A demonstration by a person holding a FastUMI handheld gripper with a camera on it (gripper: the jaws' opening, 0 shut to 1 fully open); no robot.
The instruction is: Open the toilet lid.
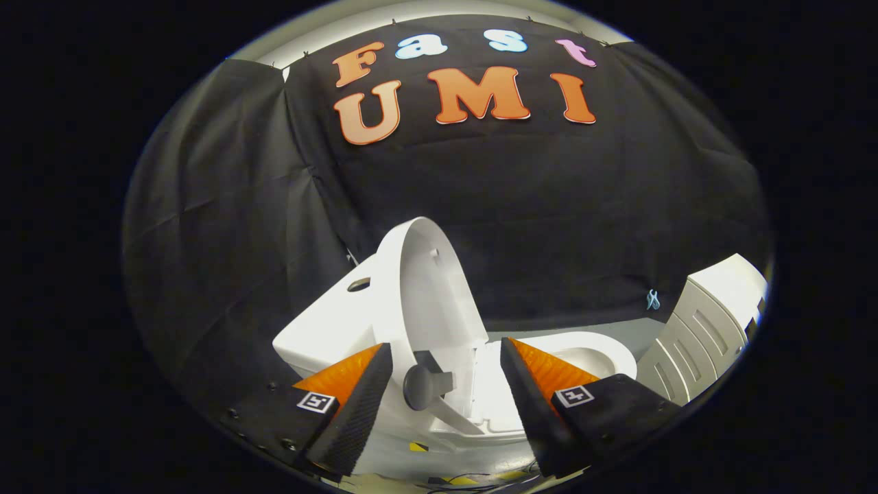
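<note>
Spread wide and holding nothing, the tongs (446,384) frame a dark round knob (422,386) low in the frame's centre, just below the glossy white plastic toilet lid (439,295), already upright, so the opening looks essentially done.

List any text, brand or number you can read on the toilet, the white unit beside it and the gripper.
None can be read.
Toilet lid, raised: no text.
Toilet tank: no text.
White drawer unit: no text.
Square markers on the gripper: coded patterns, no words.
The gripper is open, with the lid's dark knob between its fingers.
</note>
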